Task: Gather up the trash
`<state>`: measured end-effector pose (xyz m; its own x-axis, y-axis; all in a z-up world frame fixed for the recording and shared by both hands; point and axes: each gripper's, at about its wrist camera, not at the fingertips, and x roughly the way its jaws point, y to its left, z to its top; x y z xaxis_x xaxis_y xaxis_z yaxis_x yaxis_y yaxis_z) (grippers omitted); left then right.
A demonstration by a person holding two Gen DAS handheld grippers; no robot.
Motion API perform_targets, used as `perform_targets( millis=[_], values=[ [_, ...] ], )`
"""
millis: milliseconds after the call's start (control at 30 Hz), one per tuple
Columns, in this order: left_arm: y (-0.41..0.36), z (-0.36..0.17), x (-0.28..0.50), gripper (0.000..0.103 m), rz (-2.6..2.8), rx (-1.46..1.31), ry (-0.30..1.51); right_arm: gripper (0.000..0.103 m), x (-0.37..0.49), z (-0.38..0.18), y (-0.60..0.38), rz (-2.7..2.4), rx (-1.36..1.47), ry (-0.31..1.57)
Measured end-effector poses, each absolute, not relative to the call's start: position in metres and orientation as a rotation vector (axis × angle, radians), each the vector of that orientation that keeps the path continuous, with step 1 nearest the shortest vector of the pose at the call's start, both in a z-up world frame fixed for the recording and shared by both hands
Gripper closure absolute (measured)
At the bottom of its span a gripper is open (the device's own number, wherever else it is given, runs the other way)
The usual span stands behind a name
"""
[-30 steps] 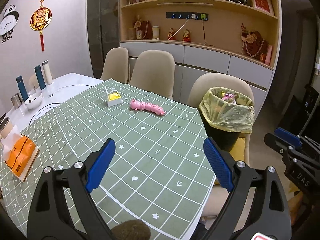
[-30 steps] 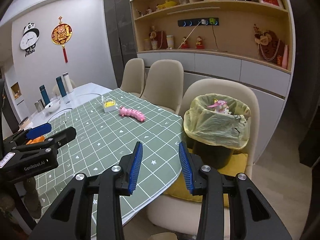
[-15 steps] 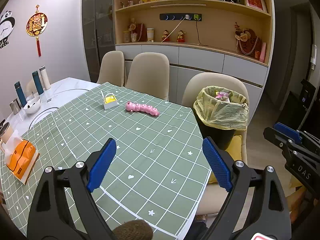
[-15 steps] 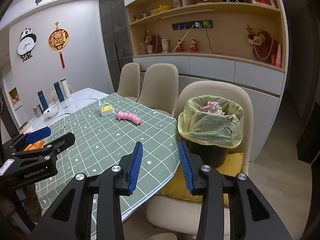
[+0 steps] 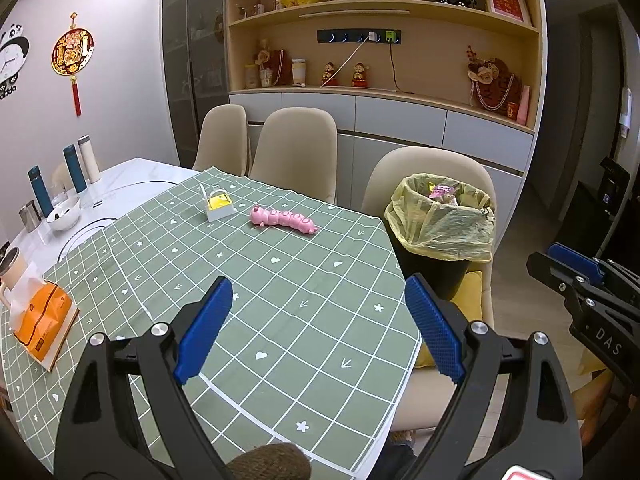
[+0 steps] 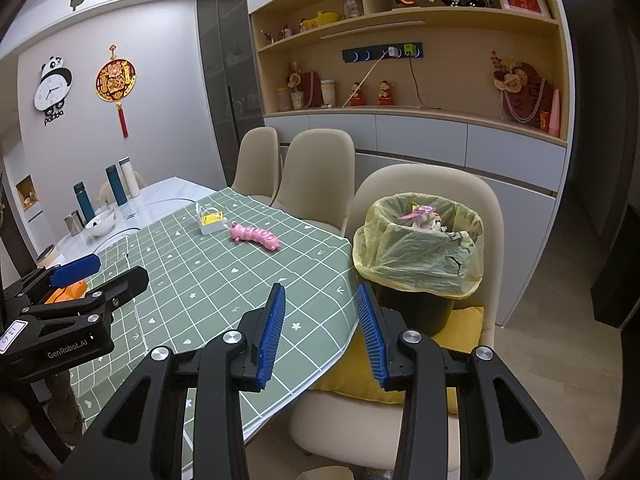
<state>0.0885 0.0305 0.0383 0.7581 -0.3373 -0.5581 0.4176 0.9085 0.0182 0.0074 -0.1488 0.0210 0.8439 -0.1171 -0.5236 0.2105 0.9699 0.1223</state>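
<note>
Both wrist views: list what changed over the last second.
Little changed: both views drift slightly, and nothing was gripped or let go. The left gripper and right gripper stay open and empty. The pink toy, white box and bin have not moved.

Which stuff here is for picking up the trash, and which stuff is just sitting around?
For the job:
- bin with yellow bag, standing on a chair
- pink caterpillar toy on the tablecloth
- small white box with yellow inside
- left tongs and right tongs, both open and empty

Just sitting around:
- orange packet
- flasks
- bowl
- shelf ornaments
</note>
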Motion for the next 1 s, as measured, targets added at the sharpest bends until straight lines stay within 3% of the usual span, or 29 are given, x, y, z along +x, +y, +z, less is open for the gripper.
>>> perform_targets(
  millis=[1000],
  values=[
    [0.0296,0.0333,0.0928,0.019,-0.421,0.15,0.594,0.067,0.012,0.021,-0.1536,-0.188,0.186,0.543]
  ],
)
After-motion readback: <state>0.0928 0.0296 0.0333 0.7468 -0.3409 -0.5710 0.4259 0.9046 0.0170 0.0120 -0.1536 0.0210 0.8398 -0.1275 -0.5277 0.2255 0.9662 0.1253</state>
